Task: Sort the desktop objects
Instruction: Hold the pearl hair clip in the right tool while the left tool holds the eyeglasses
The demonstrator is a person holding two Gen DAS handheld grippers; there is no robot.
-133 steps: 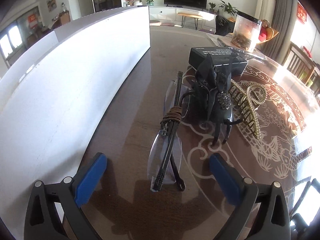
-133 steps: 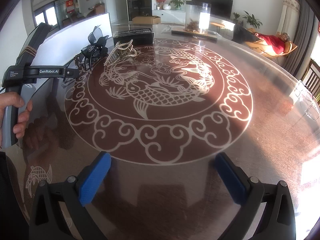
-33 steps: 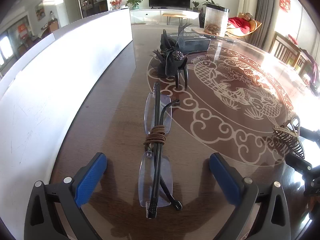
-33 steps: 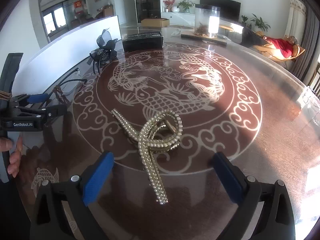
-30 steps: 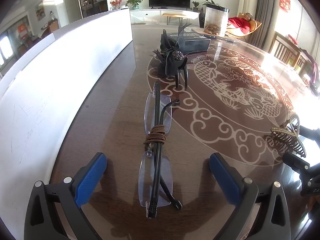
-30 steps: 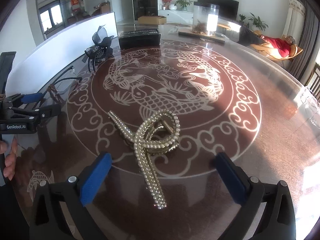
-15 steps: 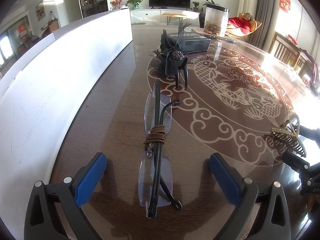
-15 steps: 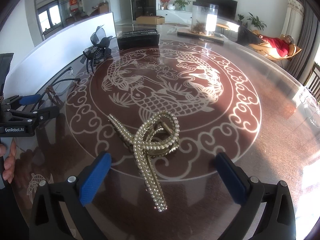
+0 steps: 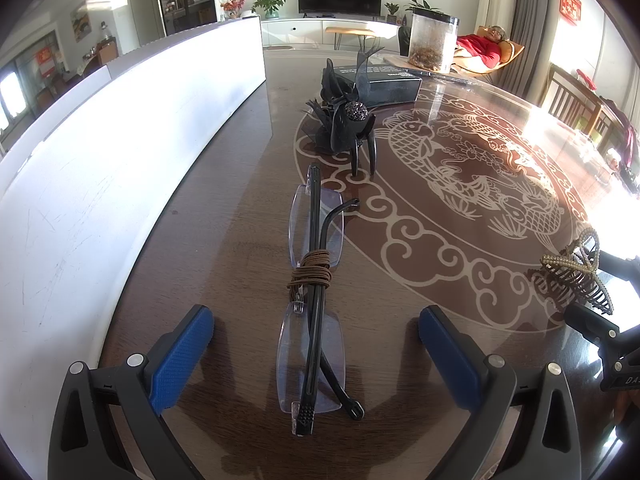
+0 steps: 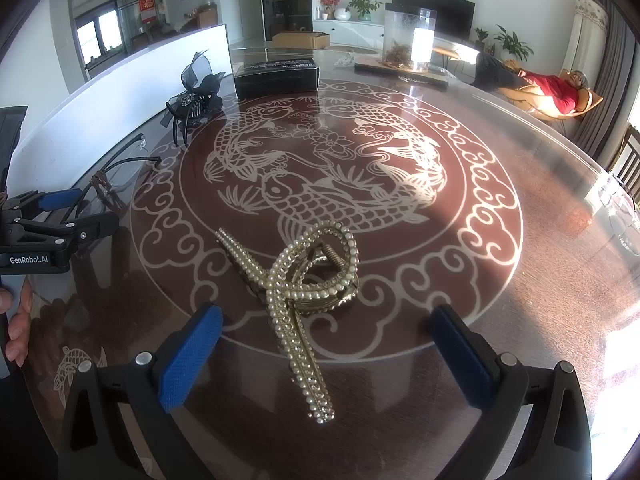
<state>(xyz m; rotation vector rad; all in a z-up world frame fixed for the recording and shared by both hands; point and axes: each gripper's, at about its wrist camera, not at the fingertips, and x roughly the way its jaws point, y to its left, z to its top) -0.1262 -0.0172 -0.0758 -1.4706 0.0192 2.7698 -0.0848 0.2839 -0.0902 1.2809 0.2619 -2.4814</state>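
Note:
Folded rimless glasses point(image 9: 314, 300) with a brown cord wound round the arms lie on the round table, between the fingers of my open left gripper point(image 9: 316, 346); nothing is held. They show faintly in the right wrist view point(image 10: 116, 174). A pearl hair claw point(image 10: 298, 280) lies on the table between the fingers of my open right gripper point(image 10: 326, 350), untouched; it also shows in the left wrist view point(image 9: 576, 276). A black bow hair claw point(image 9: 346, 124) stands farther back, also seen in the right wrist view point(image 10: 194, 100).
A black box point(image 9: 384, 82) point(image 10: 276, 74) lies behind the bow claw. A white curved panel point(image 9: 120, 160) runs along the table's left side. A clear jar point(image 10: 408, 40) stands on a board at the far edge. The table point(image 10: 520, 280) has a koi pattern.
Over the last second the right gripper has drawn back slightly from the pearl claw lying on the table. The left gripper and glasses have not moved.

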